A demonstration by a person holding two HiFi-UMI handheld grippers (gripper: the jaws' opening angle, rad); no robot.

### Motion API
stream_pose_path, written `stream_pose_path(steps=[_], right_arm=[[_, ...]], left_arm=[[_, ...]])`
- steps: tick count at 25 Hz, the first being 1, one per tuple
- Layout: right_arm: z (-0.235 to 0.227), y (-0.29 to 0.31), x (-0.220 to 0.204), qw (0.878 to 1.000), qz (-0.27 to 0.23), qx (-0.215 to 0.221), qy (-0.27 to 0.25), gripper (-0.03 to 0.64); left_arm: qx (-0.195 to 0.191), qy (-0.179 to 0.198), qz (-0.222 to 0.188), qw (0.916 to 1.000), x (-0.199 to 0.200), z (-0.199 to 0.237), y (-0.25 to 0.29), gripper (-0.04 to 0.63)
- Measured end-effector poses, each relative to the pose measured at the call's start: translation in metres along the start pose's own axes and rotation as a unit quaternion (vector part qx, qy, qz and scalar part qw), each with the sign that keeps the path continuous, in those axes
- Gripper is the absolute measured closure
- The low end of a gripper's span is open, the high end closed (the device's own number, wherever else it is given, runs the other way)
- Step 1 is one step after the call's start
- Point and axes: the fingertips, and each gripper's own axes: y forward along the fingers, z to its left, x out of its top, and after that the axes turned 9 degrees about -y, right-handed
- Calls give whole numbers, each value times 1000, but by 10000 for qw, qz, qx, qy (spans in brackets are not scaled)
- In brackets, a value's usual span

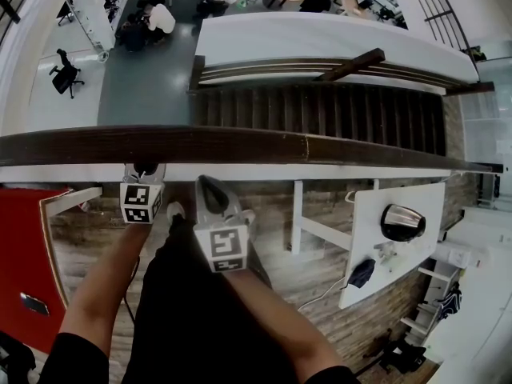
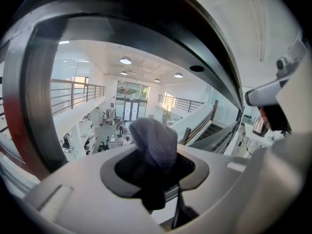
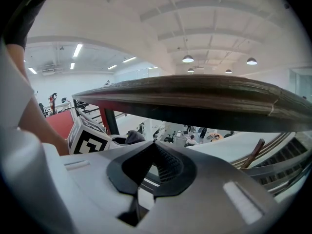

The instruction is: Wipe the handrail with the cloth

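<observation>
Both grippers tucked under the handrail, cloth in my L one.
My left gripper is clenched on the grey cloth. A wad sticks up past the jaws, and its tip sits right at the rail's near edge, below the dark wood. Can't tell if the cloth actually touches the rail. My right gripper is just beside it on the R, also angled up twd the rail's underside. Its jaws are pinched together w/ nothing btwn them, and they stay clear of the wood. Beyond the rail there's a staircase going down, and a white desk off to my R.
</observation>
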Motion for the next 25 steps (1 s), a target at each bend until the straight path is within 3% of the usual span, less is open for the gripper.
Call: stream_pose_path(steps=[19,25], right_arm=[[-37,-4,-35,9979,326,-402,392,615],[-56,-2,-59,9959,553,-472,546,615]], left_arm=[[-285,219,236,9991,-11,-40,7,463],[-246,125,319,9991,-14,-50,11,463]])
